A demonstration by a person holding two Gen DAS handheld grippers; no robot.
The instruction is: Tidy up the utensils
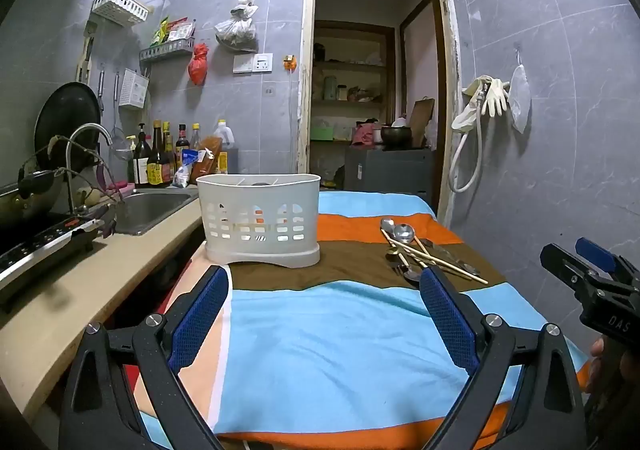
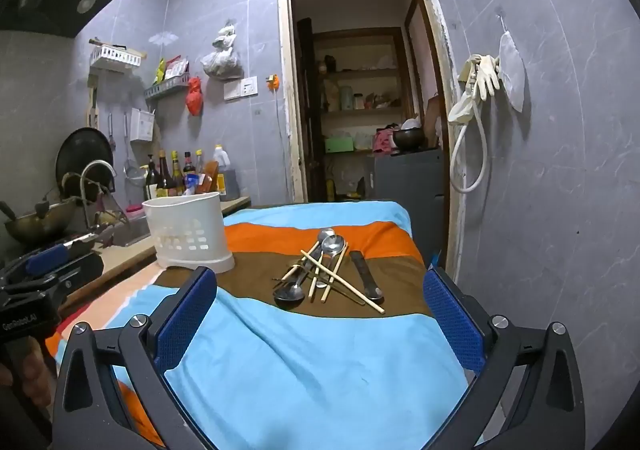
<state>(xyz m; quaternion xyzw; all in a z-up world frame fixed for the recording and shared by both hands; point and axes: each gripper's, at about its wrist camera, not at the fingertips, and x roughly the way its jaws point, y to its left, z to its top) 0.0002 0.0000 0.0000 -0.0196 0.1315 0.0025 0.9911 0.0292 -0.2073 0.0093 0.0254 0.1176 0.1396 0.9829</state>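
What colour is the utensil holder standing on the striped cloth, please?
White, with slotted openings in its wall; the utensil holder shows best in the left wrist view.

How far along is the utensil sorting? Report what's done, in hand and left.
Done: nothing clearly; the white caddy stands on the striped cloth, though something orange shows through its slots and I cannot tell what.
In hand: nothing. The left gripper and right gripper are both open and empty, short of the pile.
Left: all of it. The spoons, chopsticks and a dark flat utensil lie loose on the brown stripe.
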